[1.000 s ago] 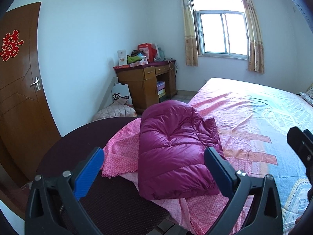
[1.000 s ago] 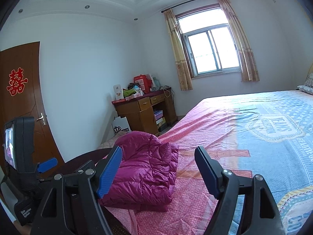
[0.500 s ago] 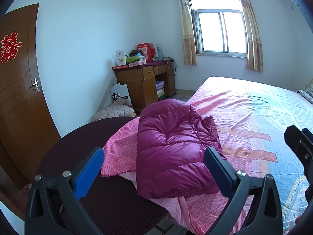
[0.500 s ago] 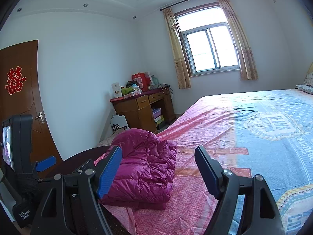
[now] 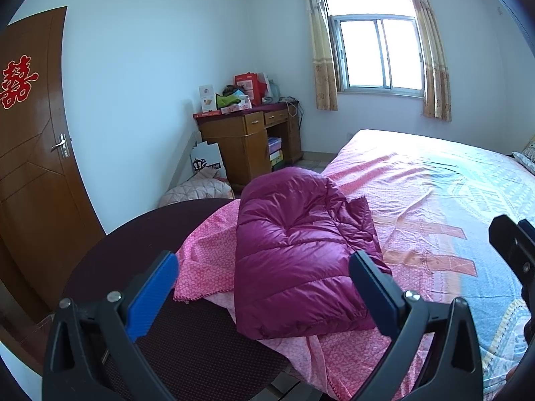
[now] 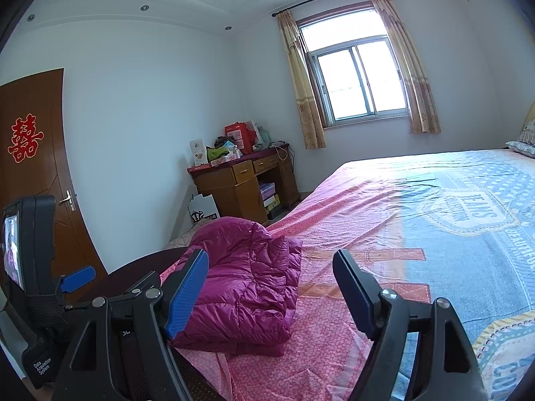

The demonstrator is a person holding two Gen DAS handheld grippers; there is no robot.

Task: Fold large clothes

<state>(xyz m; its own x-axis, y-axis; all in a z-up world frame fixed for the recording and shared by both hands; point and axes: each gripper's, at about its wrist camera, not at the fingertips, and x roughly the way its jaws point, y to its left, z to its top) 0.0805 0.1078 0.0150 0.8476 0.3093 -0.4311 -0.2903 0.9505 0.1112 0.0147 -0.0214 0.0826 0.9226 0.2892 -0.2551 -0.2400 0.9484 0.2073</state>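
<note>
A magenta puffer jacket [image 5: 301, 250] lies folded into a thick bundle at the near corner of the bed [image 5: 434, 193], on the pink part of the sheet. My left gripper [image 5: 264, 270] hovers short of it, open, nothing between its blue pads. The right wrist view shows the same jacket [image 6: 247, 284] left of centre. There my right gripper [image 6: 271, 277] stands open and empty above the sheet, beside the bundle. The left gripper's body with its small screen [image 6: 30, 267] shows at the far left of that view.
A dark round chair seat [image 5: 133, 250] sits under the sheet's hanging corner. A wooden desk [image 5: 247, 140] piled with boxes stands against the far wall, a brown door [image 5: 30, 167] at left, a curtained window [image 5: 378, 53] beyond. Bedding lies on the floor by the desk.
Both views have drifted very slightly; the jacket and both grippers stay as they were, jaws still wide.
</note>
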